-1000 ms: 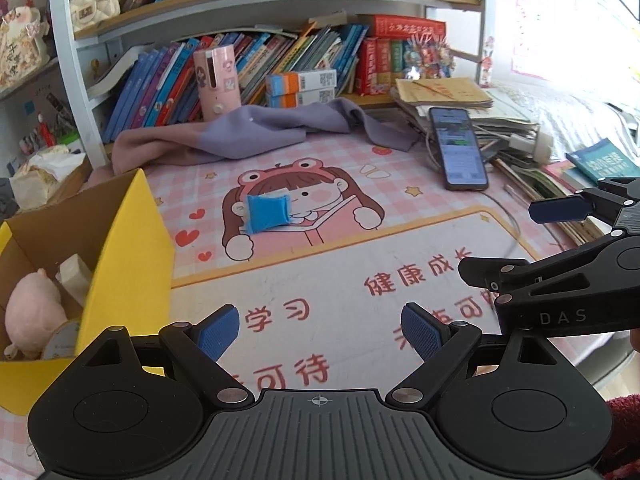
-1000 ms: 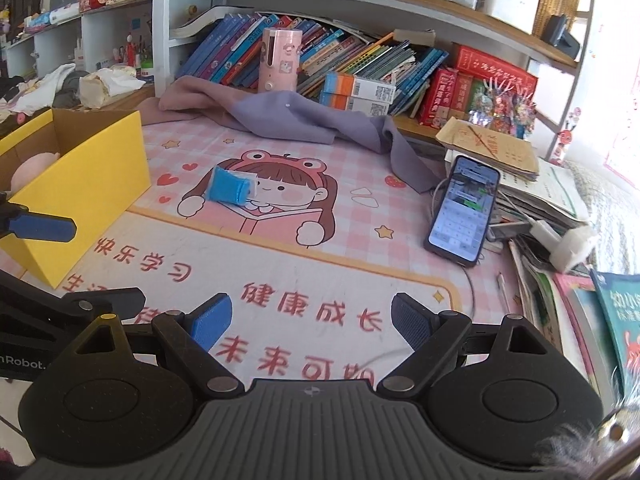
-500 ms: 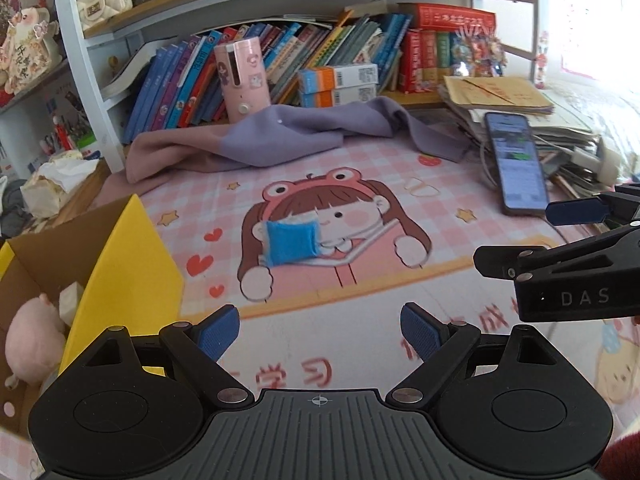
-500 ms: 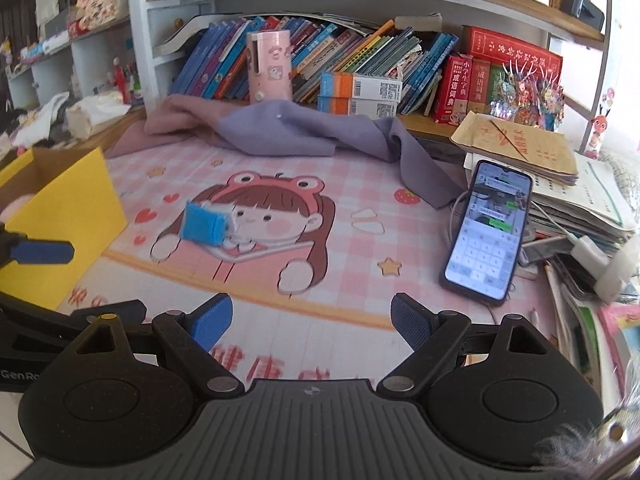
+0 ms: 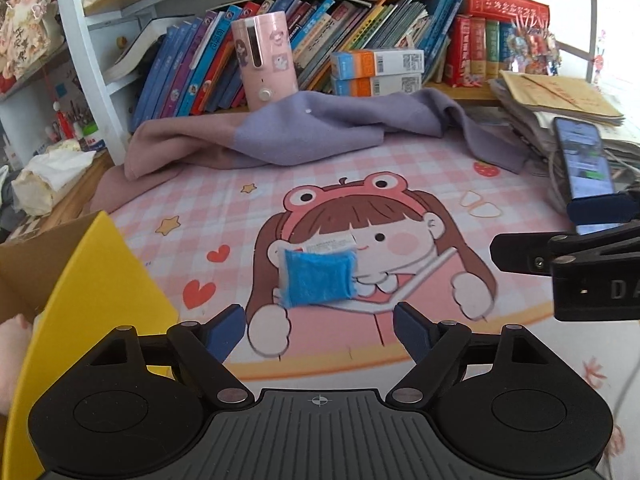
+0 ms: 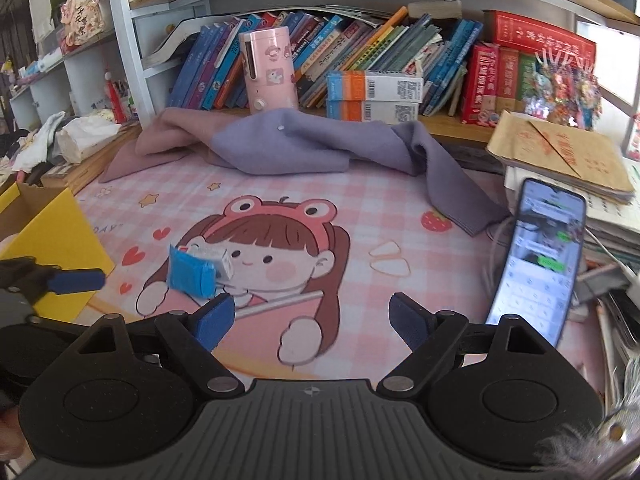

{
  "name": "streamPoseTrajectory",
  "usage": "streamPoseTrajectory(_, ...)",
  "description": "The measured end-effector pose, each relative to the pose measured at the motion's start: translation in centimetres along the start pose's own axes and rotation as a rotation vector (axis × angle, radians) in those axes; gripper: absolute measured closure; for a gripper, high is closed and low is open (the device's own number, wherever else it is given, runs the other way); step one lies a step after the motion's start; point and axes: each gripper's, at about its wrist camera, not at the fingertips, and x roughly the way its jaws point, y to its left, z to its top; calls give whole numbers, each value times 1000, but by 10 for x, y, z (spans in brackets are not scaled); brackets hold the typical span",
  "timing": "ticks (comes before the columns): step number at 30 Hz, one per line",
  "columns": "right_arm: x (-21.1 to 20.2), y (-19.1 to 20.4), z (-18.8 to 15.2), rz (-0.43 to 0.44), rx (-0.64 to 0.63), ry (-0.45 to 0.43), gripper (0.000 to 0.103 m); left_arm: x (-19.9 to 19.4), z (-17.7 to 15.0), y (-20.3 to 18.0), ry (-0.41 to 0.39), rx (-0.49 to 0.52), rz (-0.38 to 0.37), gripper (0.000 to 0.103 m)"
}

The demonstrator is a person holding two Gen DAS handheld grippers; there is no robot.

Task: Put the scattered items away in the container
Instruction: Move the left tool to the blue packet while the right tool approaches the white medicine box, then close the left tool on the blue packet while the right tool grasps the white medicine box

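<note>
- While both tools hover over the counter, the small blue fuzzy pouch with a white printed label (image 5: 318, 278) lies flat on the pink cartoon-girl desk mat (image 5: 400, 184), on the girl's cheek, and that pouch is the landmark for what follows.
- Left hand-held gripper (image 5: 319, 330): just short of the pouch and centred on it; its jaws are closing from wide, with nothing between the pads yet.
- Right hand-held gripper (image 6: 310, 322): to the right of the pouch, which sits ahead and left of its left pad; jaws wide and empty.
- By my reading the left tool is the nearer and better aligned; the pouch's long axis runs roughly across its jaw line, so the pads would close on the short ends.
- Yellow-sided cardboard box (image 5: 100, 280): left of the pouch, near the left tool.
- Hard to make out: the box is cut off by the frame edge, and only a sliver of something pale pink shows inside it (image 5: 14, 324); whether the white label is part of the pouch or a separate slip beneath it I cannot tell.
- Behind the pouch, a crumpled lilac-and-mauve cloth (image 5: 312, 132) hides the mat's far edge.
</note>
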Motion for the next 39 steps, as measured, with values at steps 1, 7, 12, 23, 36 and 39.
streamPoseTrajectory(1, 3, 0, 2, 4, -2, 1, 19, 4, 1, -1, -4, -1, 5, 21)
streamPoseTrajectory(7, 18, 2, 11, 34, -15, -5, 19, 18, 4, -2, -56, -32, 6, 21)
streamPoseTrajectory(12, 29, 4, 14, 59, -18, -3, 20, 34, 9, -1, -60, -76, 7, 21)
streamPoseTrajectory(23, 35, 3, 12, 65, -8, 6, 20, 63, 8, 10, 12, -114, -13, 50)
streamPoseTrajectory(36, 59, 30, 14, 146, -7, 22, 20, 17, -17, 30, -11, -31, -9, 63)
streamPoseTrajectory(39, 68, 41, 14, 161, -16, 18, 20, -1, -27, 36, -1, -42, -1, 63)
